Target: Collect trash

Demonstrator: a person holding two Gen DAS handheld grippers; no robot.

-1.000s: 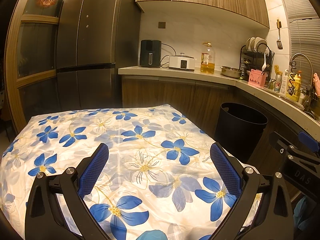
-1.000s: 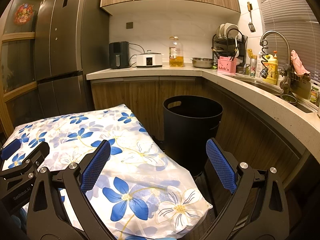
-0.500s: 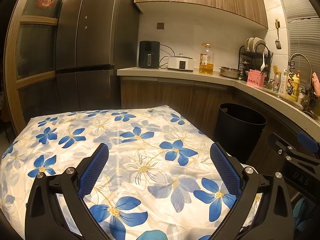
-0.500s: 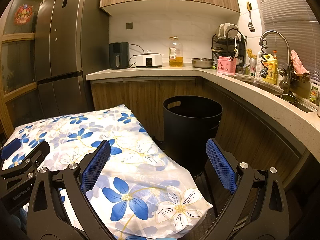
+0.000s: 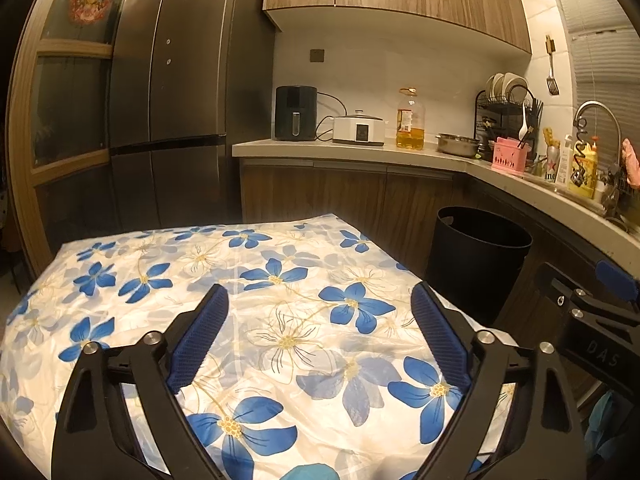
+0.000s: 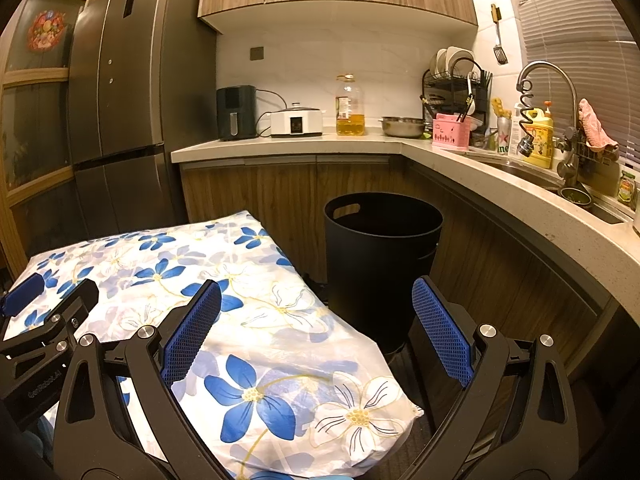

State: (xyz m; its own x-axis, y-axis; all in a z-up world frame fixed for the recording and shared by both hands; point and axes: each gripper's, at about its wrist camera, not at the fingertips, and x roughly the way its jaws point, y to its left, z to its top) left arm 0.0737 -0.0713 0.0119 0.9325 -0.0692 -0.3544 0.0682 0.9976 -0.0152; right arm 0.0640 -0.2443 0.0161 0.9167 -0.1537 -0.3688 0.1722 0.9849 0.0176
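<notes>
Dim kitchen under warm light: tall dark steel-faced fridge at left, pale stone-look counter over wood-grain cabinets, curving round towards the sink. Nearer, a table under a glossy, crinkled cloth of blue and white flowers, thin and slippery-looking, draped loose over the corner. Just beside that corner, on the floor and close to the cabinets, a round black bin: matt, slightly tapered, rigid-walled, with a slot handle cut below the rim, its inside too dark to read. No scrap of trash to be made out on cloth or floor, so nothing yet to take hold of. Probably light and stiff, should the bin itself need shifting; best gripped at the rim near the slot, where the thin wall would fit between the pads. Left gripper poised above the cloth, jaws spread wide though just drawn in a little, nothing between the ribbed blue pads. Right gripper likewise wide apart and empty, framing table corner and bin
</notes>
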